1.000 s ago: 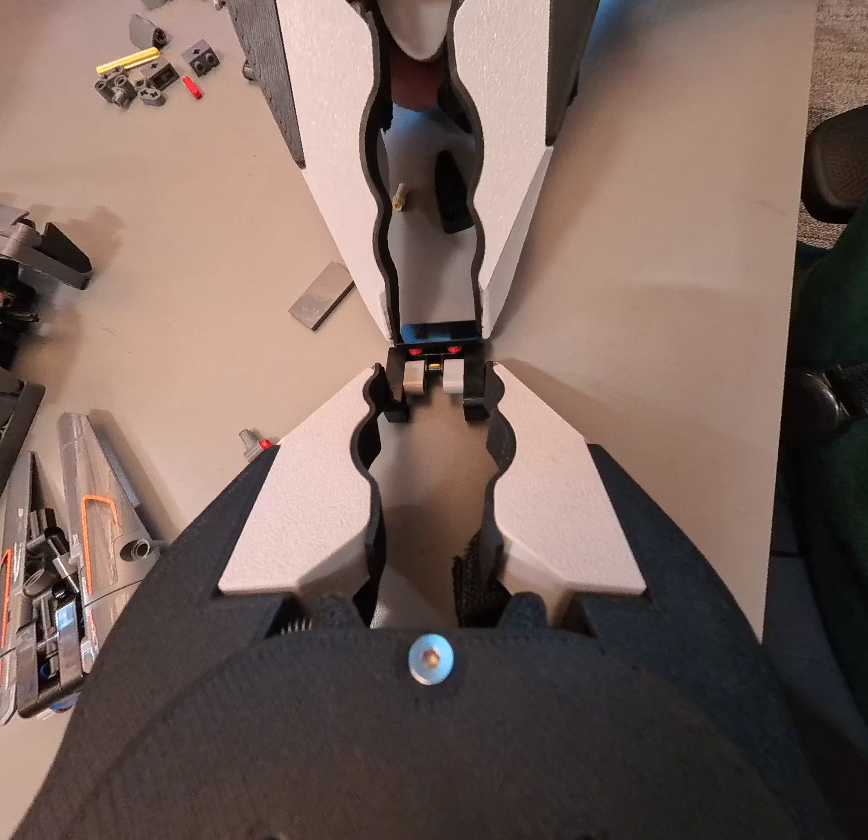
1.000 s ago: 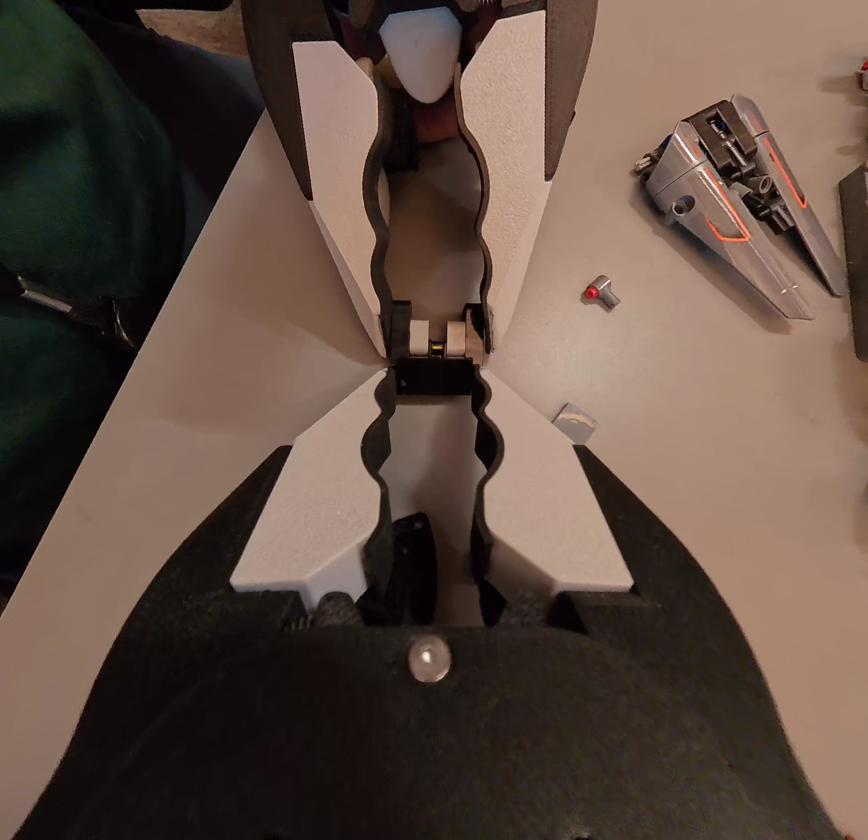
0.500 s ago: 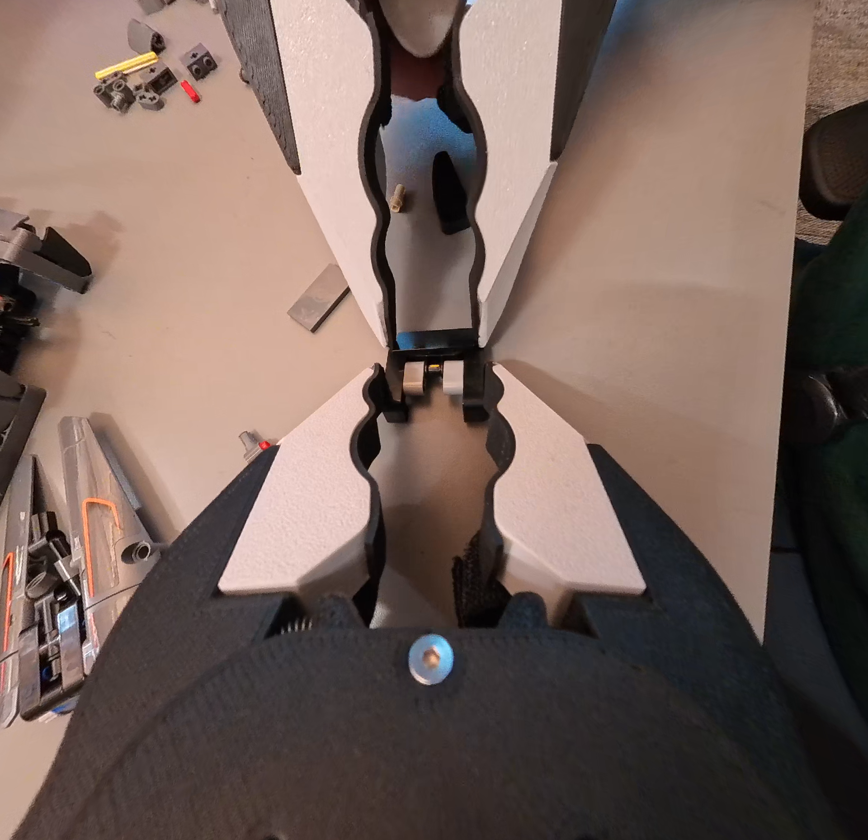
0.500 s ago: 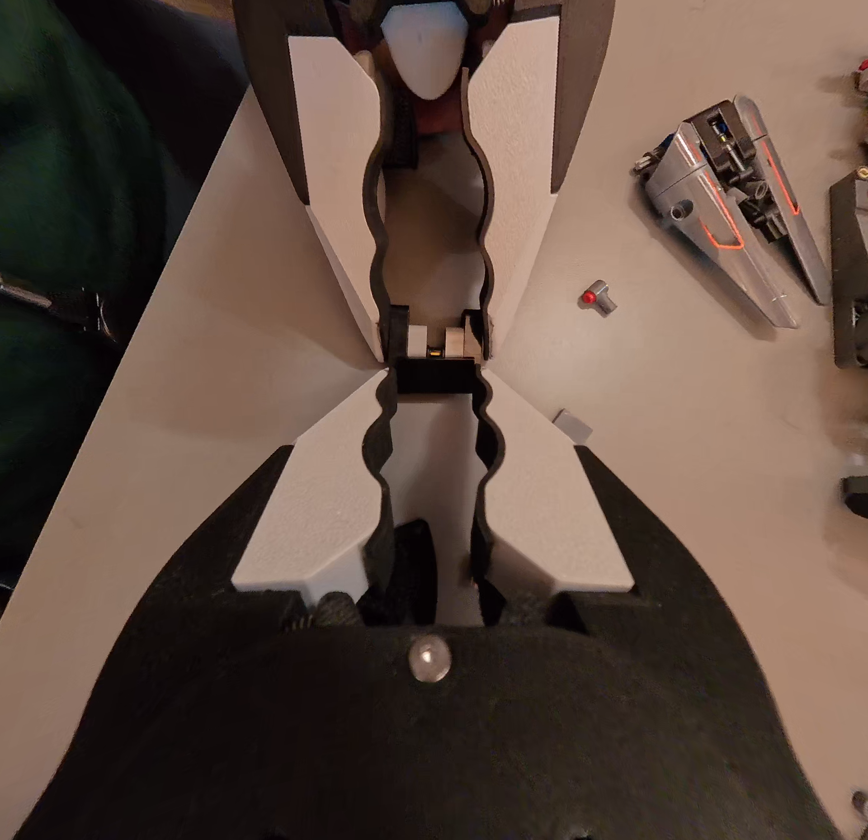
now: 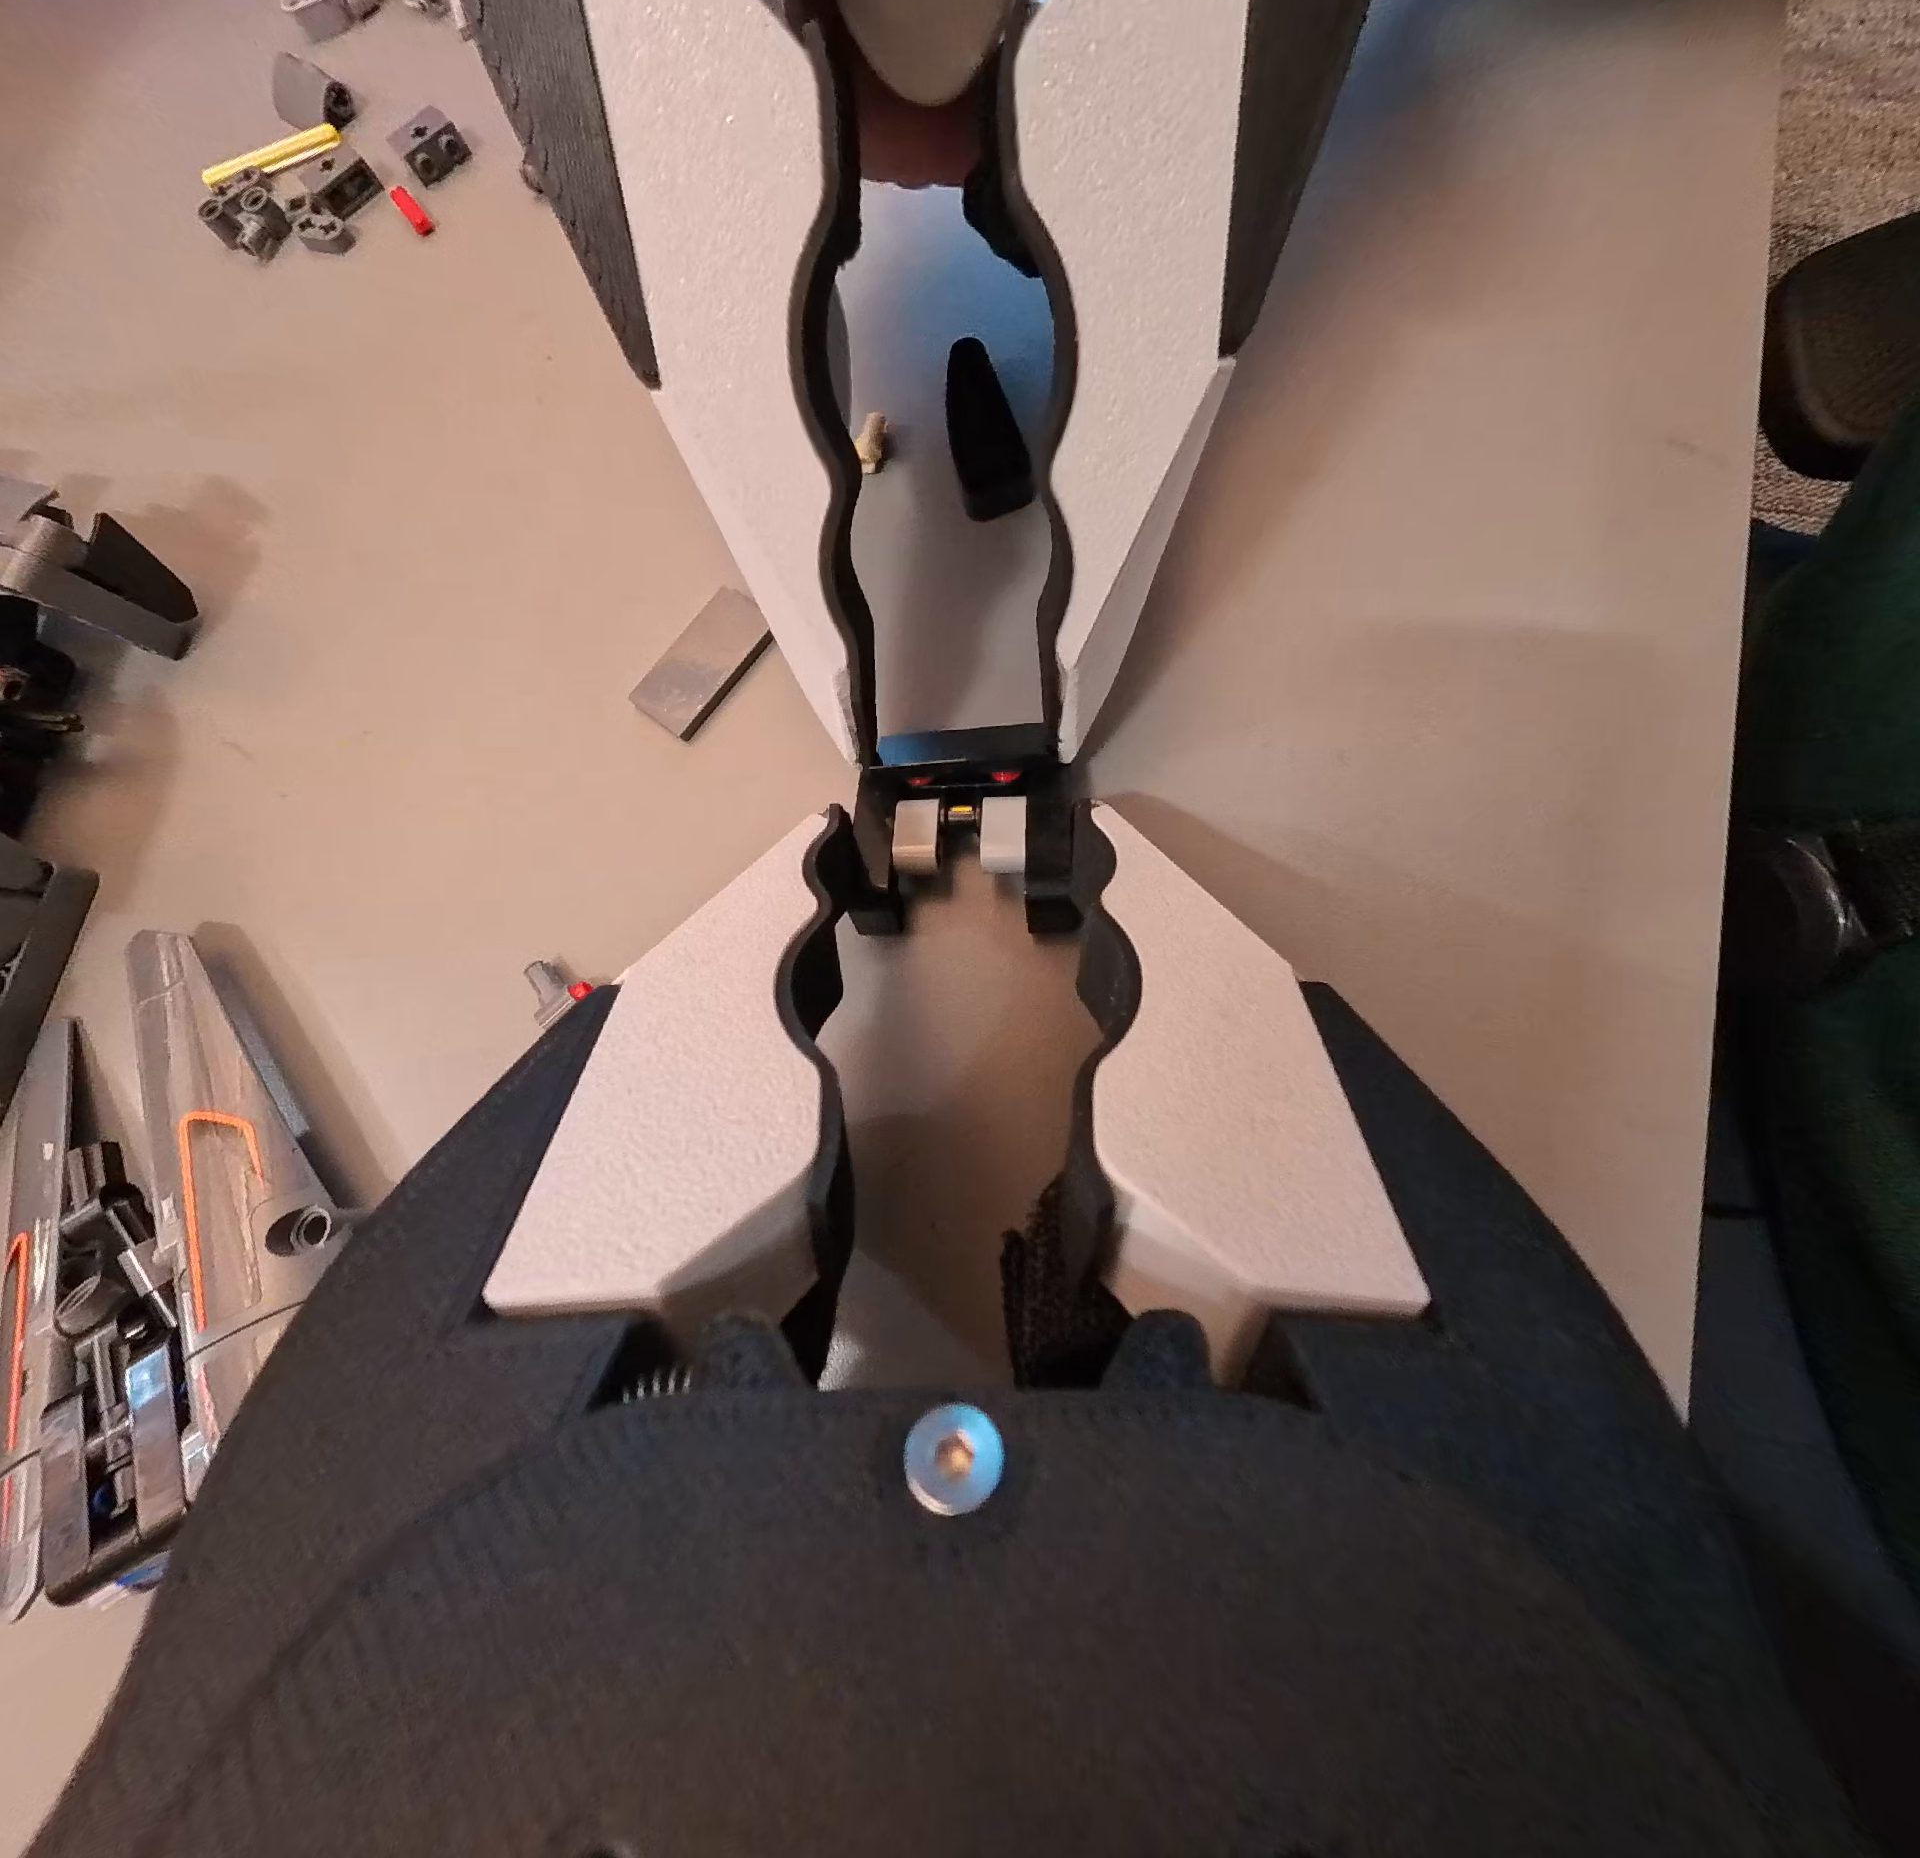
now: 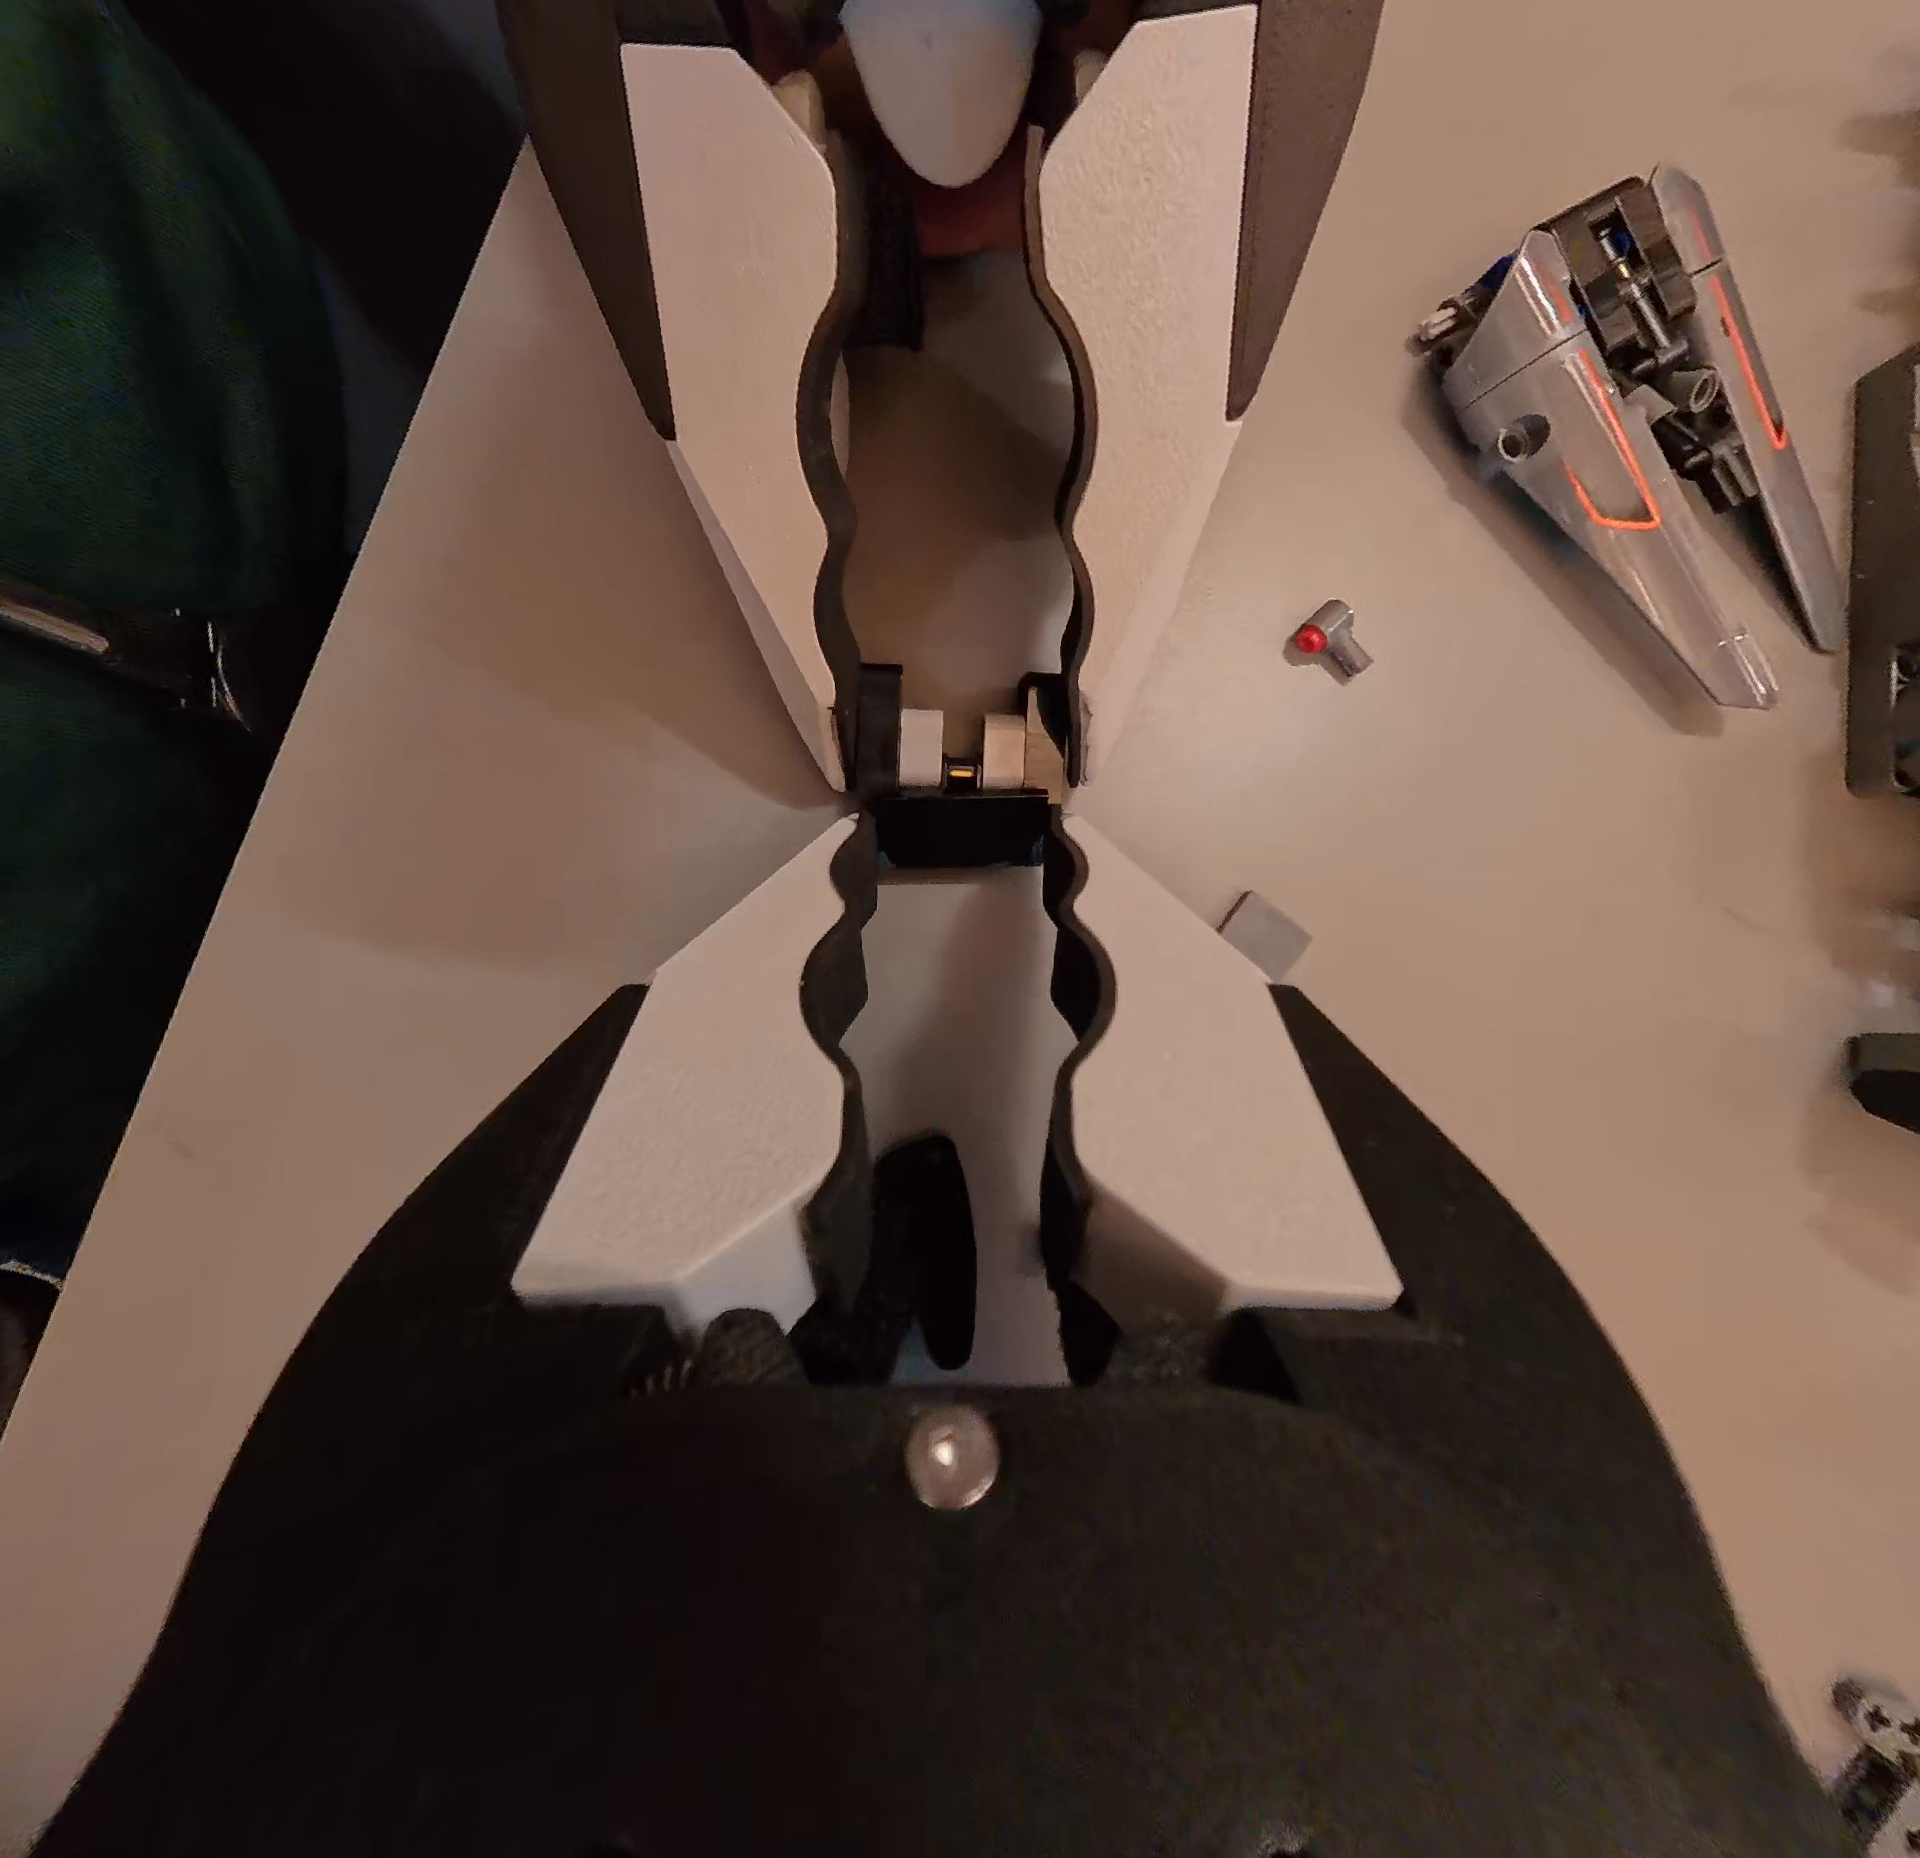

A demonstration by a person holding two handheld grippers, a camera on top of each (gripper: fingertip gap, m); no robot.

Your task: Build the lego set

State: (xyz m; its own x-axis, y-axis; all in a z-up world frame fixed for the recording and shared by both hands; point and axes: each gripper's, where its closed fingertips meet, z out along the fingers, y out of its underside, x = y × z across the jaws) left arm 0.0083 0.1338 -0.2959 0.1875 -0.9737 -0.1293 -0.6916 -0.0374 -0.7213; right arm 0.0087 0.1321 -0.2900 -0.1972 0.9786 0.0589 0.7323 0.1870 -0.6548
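Observation:
My left gripper is shut on a small black U-shaped sub-assembly with two light grey parts and a yellow axle between them. My right gripper is shut on a black brick with red pins on its face. The grippers meet tip to tip above the table. The black brick touches the sub-assembly's end. In the right wrist view the left gripper comes from the top, holding the sub-assembly.
A grey wedge assembly with orange lines lies on the table. Near it are a flat grey tile, a small grey part with a red pin, a black curved piece and a cluster of loose parts. The table edge runs close by. The tips of both grippers are at nearly the same place. The flat grey tile is about 4 centimetres from my right fingertips.
Both grippers stay tip to tip. The black brick has rocked slightly against the sub-assembly: its red pins were hidden half a second ago and show again now.

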